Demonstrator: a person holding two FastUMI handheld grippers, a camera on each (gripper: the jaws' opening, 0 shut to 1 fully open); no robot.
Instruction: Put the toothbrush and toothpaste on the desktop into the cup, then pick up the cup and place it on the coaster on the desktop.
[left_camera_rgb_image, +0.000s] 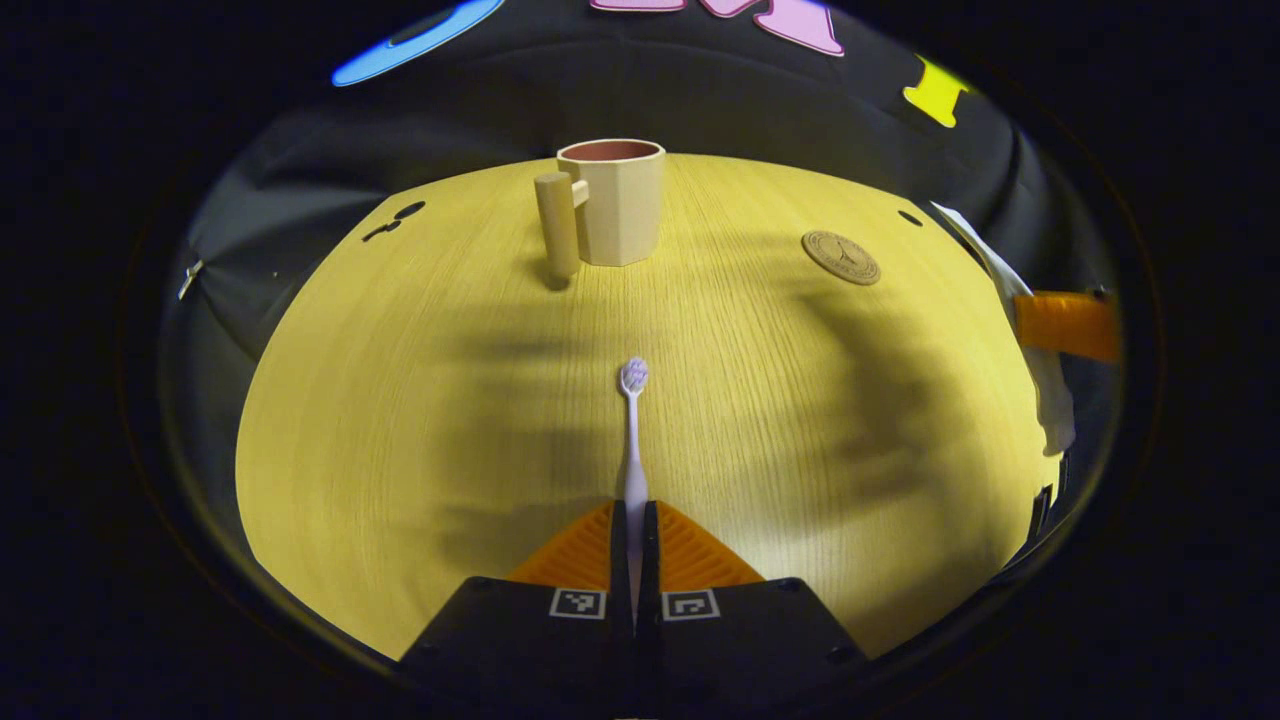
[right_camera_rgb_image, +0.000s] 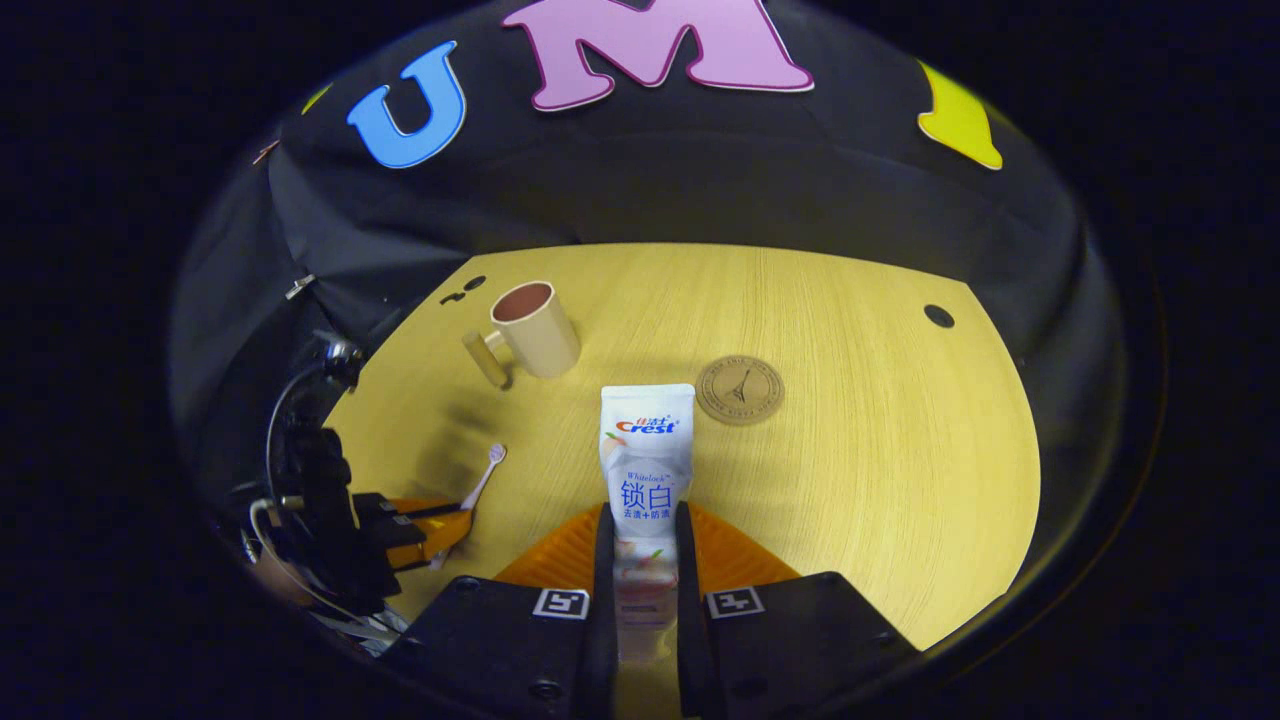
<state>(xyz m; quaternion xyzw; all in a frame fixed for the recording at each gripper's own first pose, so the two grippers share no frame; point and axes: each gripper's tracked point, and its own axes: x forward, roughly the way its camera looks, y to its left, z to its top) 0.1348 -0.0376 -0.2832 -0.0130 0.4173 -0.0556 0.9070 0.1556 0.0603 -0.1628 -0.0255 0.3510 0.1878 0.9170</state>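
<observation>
My left gripper (left_camera_rgb_image: 635, 520) is shut on the handle of a white toothbrush (left_camera_rgb_image: 634, 420), whose bristled head points toward the cup. The beige cup (left_camera_rgb_image: 612, 200) with a wooden handle stands upright at the table's far side. A round cork coaster (left_camera_rgb_image: 841, 257) lies to its right. My right gripper (right_camera_rgb_image: 645, 525) is shut on a white toothpaste tube (right_camera_rgb_image: 647, 450), held above the table with its flat end forward. In the right gripper view the cup (right_camera_rgb_image: 535, 328) stands far left, the coaster (right_camera_rgb_image: 740, 389) lies just right of the tube, and the left gripper (right_camera_rgb_image: 445, 525) holds the toothbrush (right_camera_rgb_image: 485, 475) at lower left.
The round yellow wooden table (left_camera_rgb_image: 400, 400) ends in a curved rim with black cloth behind. Small dark holes (right_camera_rgb_image: 938, 316) mark the tabletop near its edges. The right gripper and a white sleeve (left_camera_rgb_image: 1040, 380) show at the right edge of the left gripper view.
</observation>
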